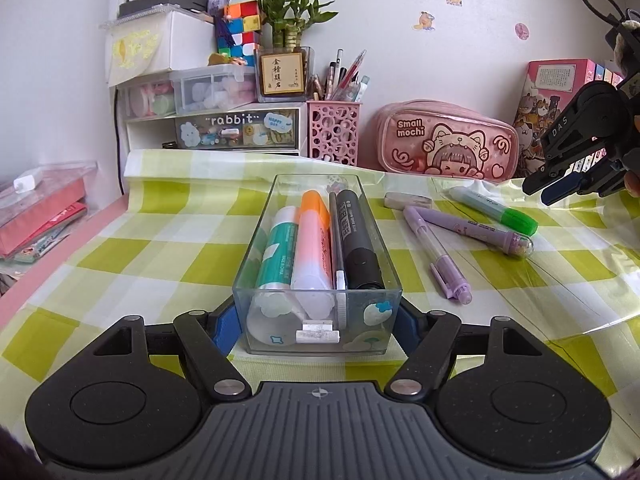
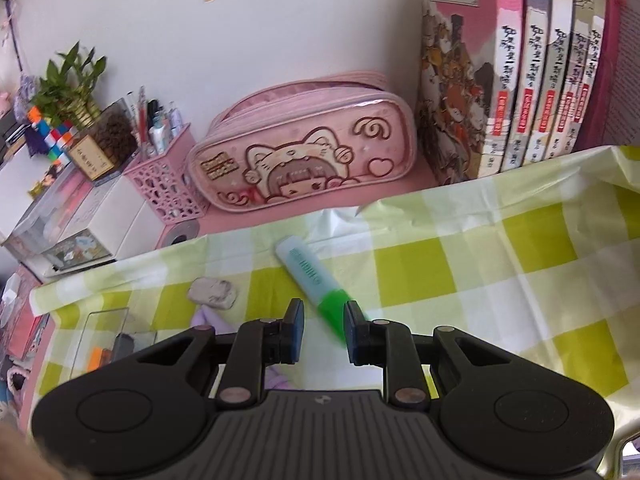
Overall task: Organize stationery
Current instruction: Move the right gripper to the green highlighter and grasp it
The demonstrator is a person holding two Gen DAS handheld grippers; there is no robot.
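Note:
A clear plastic box [image 1: 318, 322] stands on the checked cloth, holding a glue stick [image 1: 276, 254], an orange highlighter [image 1: 312, 240], a thin pen and a black marker [image 1: 356, 236]. My left gripper [image 1: 316, 326] is shut on the box's near end. A green highlighter [image 1: 496, 210] [image 2: 316, 280], two purple pens [image 1: 440, 252] and an eraser [image 1: 408, 200] [image 2: 212, 294] lie on the cloth right of the box. My right gripper [image 2: 323, 330] [image 1: 560, 186] is open above the green cap, its fingers either side of it and apart from it.
A pink pencil case [image 1: 444, 142] [image 2: 304, 148], a pink pen holder [image 1: 334, 132] [image 2: 160, 184], drawer units [image 1: 212, 128], a plant and upright books [image 2: 520, 64] line the wall. Red boxes [image 1: 36, 212] sit off the left edge.

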